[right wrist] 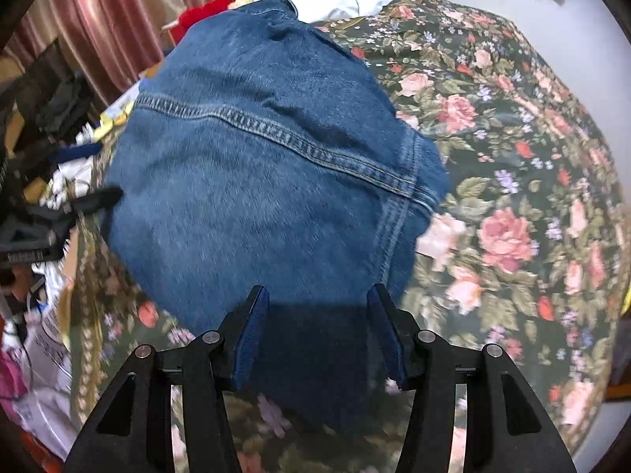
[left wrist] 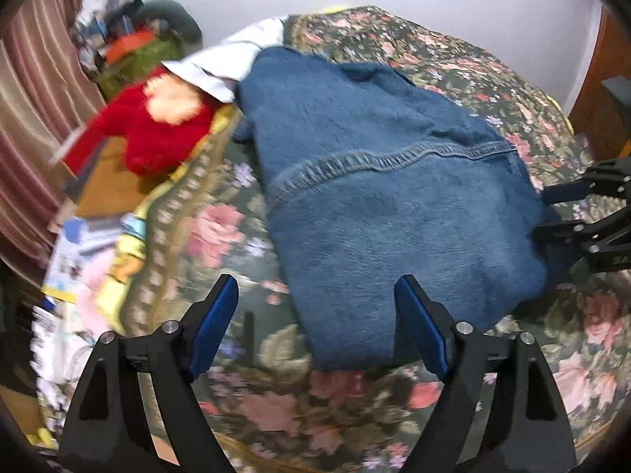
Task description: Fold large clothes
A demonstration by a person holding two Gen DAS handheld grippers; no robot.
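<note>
A: How do the left tongs [left wrist: 315,299] stand?
B: Wide apart, holding nothing; the near edge of the denim jacket [left wrist: 378,181] lies below, between the pads, untouched.
A: And the right tongs [right wrist: 315,307]?
B: Narrower, over the jacket's near end. Cloth shows between the pads, but I cannot tell whether they pinch it.
A: Where is the jacket?
B: Spread back-up on the bed's floral bedspread [right wrist: 512,157], toward its left edge, running to the far end. A white garment [left wrist: 232,59] lies beyond it; a red plush toy [left wrist: 157,130] sits at the left edge.
</note>
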